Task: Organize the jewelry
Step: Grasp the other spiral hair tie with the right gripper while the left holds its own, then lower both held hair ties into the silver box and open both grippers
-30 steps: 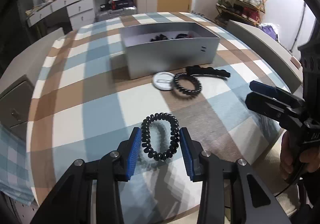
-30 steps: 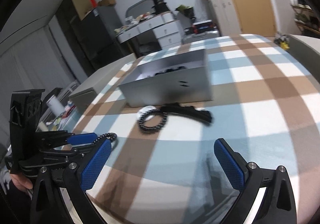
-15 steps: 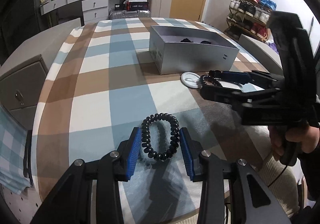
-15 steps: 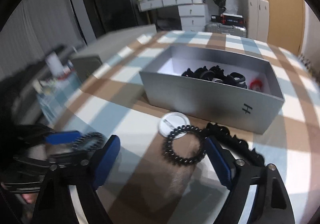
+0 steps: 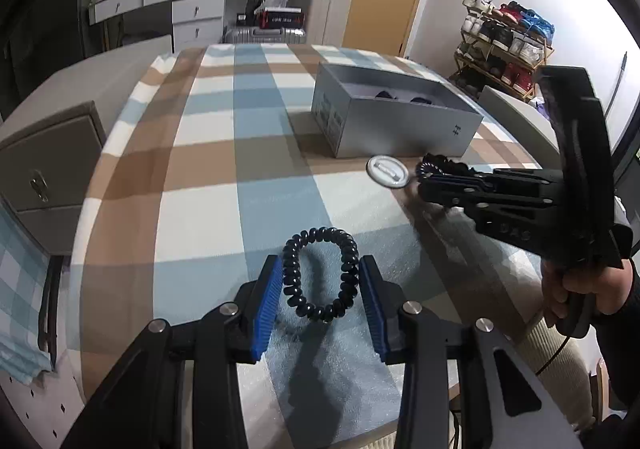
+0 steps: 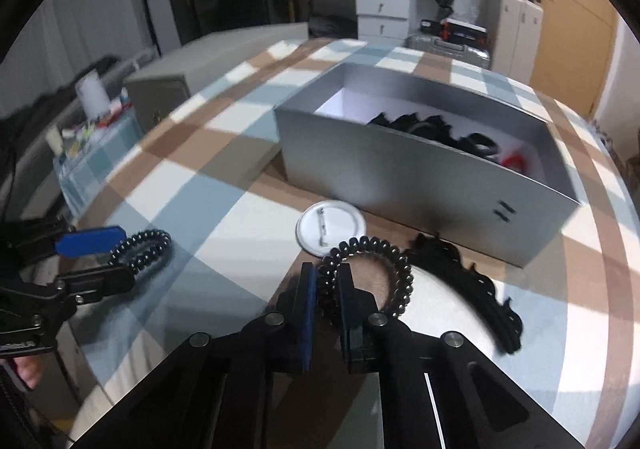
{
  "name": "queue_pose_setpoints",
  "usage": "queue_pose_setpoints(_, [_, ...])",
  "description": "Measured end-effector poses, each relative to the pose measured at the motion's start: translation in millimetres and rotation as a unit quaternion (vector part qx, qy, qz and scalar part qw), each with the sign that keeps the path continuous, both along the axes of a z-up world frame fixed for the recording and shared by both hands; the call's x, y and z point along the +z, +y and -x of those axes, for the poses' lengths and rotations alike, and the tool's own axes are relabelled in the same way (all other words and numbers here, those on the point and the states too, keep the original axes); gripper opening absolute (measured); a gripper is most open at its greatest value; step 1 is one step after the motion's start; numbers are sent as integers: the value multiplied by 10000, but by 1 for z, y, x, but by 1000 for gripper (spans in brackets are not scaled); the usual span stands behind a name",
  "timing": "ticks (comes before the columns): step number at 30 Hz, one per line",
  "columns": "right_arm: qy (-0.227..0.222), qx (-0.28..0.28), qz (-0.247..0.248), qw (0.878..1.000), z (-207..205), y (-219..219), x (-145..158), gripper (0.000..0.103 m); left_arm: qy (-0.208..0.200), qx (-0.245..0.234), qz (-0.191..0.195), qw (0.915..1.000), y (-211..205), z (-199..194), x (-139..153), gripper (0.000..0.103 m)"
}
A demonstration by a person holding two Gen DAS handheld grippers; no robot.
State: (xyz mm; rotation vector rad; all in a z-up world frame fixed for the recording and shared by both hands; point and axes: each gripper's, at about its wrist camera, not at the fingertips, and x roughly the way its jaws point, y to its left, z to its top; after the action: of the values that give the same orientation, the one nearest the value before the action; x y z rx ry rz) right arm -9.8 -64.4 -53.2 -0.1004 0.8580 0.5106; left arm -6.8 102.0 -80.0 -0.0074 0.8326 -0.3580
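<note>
The left claw (image 5: 320, 299) held one coil (image 5: 320, 273) across its width; the right claw (image 6: 328, 303) pinched another coil's (image 6: 370, 277) edge, which could slip near the box (image 6: 420, 177).

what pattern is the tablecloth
Plaid tablecloth: blue, brown and white checks, clearest in the left wrist view.

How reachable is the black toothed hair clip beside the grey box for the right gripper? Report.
Probably not yet: the right gripper is shut on a black spiral hair tie, so it is occupied. The path looks free: the black toothed hair clip lies on bare checked tablecloth to its right.
</note>
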Motion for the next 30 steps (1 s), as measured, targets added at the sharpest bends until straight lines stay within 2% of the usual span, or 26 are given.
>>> queue_pose_setpoints(7, [-135,-13,-423,9990,18,-15,17,9,-36,3,-60,10000,-5,-2,6,33])
queue_pose_setpoints(10, [31,-14,-736,9973,22,-21,17,9,-68,11,-83,9999,-9,-2,11,33])
queue_pose_setpoints(15, [-25,-100,-891,9960,28,-31,18,9,-169,-15,-169,9997,-19,-1,21,33])
queue_pose_setpoints(22, [-243,-323,-1187,9921,35,-60,31,9,-282,-77,-207,9994,-39,-11,36,33])
queue_pose_setpoints(30, [-700,-542,-1394,9863,23,-86,56,9,-567,-148,-150,9982,-60,-33,56,33])
